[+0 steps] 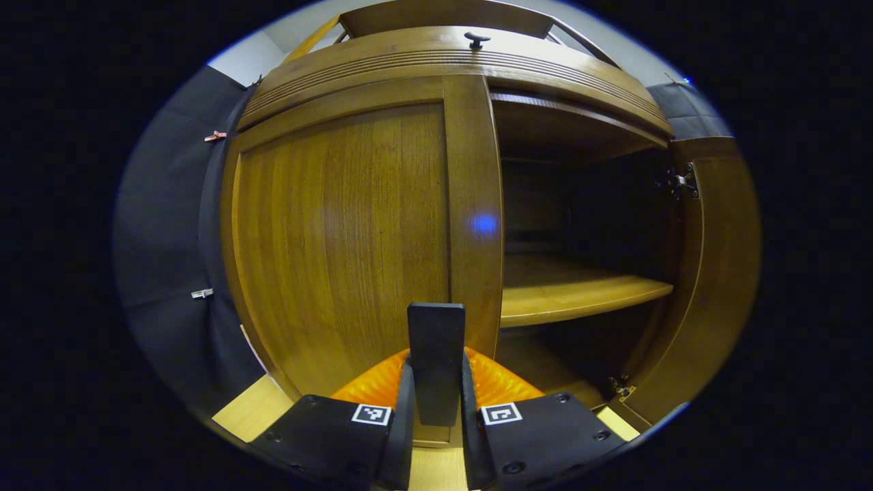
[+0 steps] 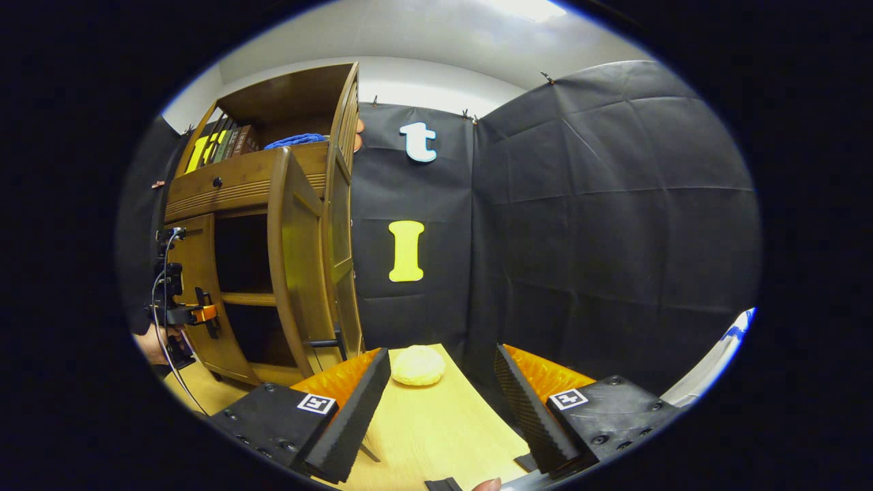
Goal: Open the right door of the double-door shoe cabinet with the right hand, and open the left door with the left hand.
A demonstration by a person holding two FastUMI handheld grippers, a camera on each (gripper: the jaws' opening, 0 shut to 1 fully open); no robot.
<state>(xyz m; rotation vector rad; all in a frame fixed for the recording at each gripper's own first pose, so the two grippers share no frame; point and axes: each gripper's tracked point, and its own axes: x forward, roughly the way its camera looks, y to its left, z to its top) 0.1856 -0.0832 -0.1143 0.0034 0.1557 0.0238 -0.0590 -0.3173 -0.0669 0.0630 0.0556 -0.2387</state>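
Left gripper [image 1: 436, 392] level, apparently clamping handle [image 1: 436, 361] — left door [image 1: 341, 245].

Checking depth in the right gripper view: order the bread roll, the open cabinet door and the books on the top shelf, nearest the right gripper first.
1. Bread roll, on the table just ahead of the right gripper.
2. Open cabinet door, left.
3. Books, upper left.

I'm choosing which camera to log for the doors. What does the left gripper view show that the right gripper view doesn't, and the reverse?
Left gripper view: up close, the left gripper shut on the left door's handle, plus the right door's hinges.
Right gripper view: the right gripper open above the table, a pale round thing, and books up top.
Both: right door open, left door shut, inner shelf.
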